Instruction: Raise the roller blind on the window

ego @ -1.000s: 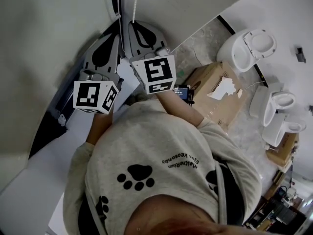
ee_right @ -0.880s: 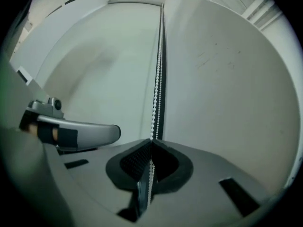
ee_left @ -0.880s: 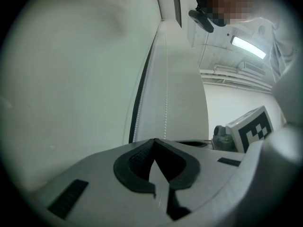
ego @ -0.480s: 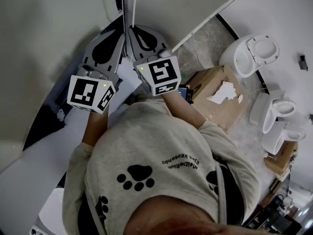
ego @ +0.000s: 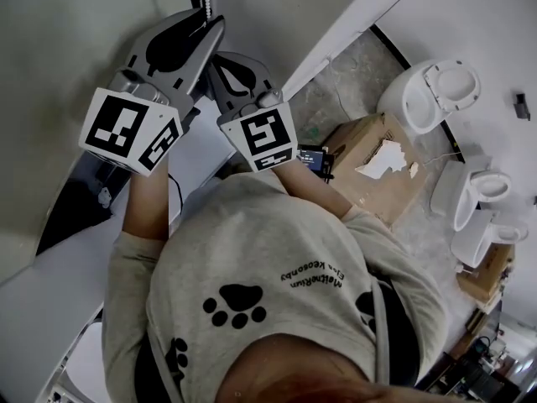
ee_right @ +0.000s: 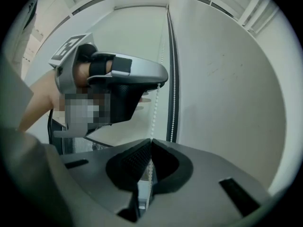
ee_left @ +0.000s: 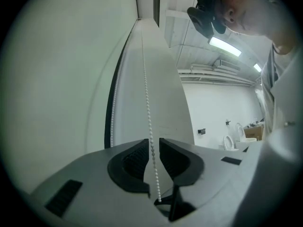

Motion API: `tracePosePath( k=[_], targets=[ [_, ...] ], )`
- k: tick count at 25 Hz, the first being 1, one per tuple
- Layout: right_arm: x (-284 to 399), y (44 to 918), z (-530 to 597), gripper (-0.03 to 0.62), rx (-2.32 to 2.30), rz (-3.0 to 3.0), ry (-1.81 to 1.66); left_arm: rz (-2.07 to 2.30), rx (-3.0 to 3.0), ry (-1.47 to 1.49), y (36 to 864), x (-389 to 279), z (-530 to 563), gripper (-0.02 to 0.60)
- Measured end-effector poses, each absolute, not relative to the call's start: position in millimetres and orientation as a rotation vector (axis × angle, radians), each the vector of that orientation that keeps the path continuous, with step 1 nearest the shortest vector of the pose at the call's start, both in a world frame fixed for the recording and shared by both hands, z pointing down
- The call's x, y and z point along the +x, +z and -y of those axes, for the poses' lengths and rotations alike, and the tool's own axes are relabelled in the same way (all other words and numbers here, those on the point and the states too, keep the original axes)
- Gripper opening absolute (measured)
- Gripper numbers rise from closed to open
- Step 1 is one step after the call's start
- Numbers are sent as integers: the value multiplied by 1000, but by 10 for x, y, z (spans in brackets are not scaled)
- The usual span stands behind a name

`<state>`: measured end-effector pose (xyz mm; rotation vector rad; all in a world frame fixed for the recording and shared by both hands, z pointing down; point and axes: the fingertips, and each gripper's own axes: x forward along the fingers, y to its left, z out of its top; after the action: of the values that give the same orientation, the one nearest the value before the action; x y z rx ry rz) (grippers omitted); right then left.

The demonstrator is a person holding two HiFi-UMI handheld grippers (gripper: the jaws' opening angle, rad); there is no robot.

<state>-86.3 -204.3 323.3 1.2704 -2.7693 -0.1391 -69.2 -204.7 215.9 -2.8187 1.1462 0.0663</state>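
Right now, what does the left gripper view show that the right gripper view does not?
Only the left gripper view: the left gripper, whose jaws have just been opening, with the bead chain free between them; a ceiling lamp; a toilet far off. Only the right gripper view: the right gripper shut on the chain, and the left gripper from outside. Both: the chain and a dark strip beside it.

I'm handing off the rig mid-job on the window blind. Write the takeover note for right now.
Left tongs: jaws have just been opening; the bead chain hangs loose between them, not gripped.
Right tongs: shut on the same chain, lower down than the left.
Done: the right holds the chain.
To do: probably close the left on the chain higher up, then carry on pulling. How far the blind is raised cannot be told from these views.
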Motion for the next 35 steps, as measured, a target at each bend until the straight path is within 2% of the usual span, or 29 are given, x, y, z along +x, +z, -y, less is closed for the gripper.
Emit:
tracePosePath(
  k=[9,13,18,35],
  targets=[
    [-854,3229,2011,10,1233,2791,-148,-1139,-2811,58,1919,-660,2060,75],
    [-850,3231,2002,10,1224,2793,-173,-1100,-2843,45,1885,-642,2053,28],
    [-827,3242,2019,9,1220,2796,-167,-1084,-2858,20,1905,-637,2060,14],
    [-796,4240,1936,11,1161,2674,-2,-1229,-2892,75,2889,-632,1992,11]
  ],
)
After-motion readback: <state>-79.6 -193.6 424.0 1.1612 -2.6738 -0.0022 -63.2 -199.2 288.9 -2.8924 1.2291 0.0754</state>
